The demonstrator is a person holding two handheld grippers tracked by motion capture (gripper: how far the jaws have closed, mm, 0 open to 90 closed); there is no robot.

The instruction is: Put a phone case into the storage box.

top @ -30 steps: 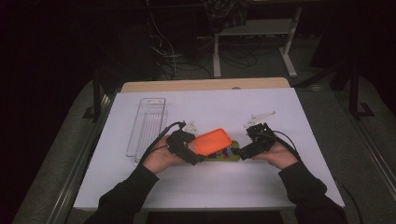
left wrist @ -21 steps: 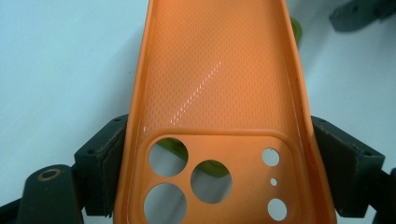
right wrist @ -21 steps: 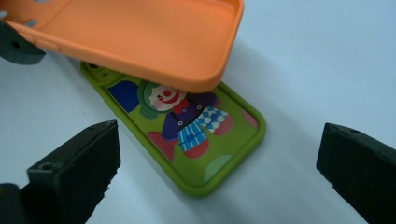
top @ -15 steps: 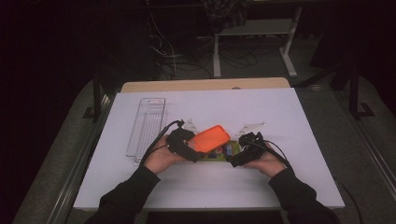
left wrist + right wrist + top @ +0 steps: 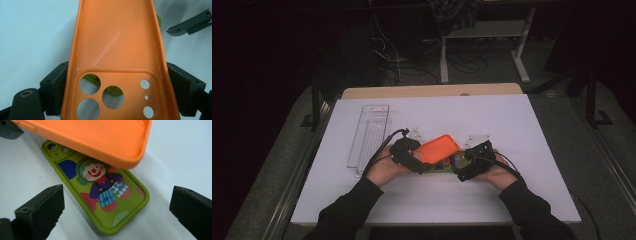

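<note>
orange phone case | empty, hollow side up, tilted, held above | green clown-print phone case | flat on bench, partly beneath

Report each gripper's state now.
Left gripper: shut on the orange silicone phone case.
Right gripper: open, over the green clown-print phone case.

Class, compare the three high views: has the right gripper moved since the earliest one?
Yes. The right gripper has shifted left, toward the clear tray, closing on the green clown case under the orange case.
</note>
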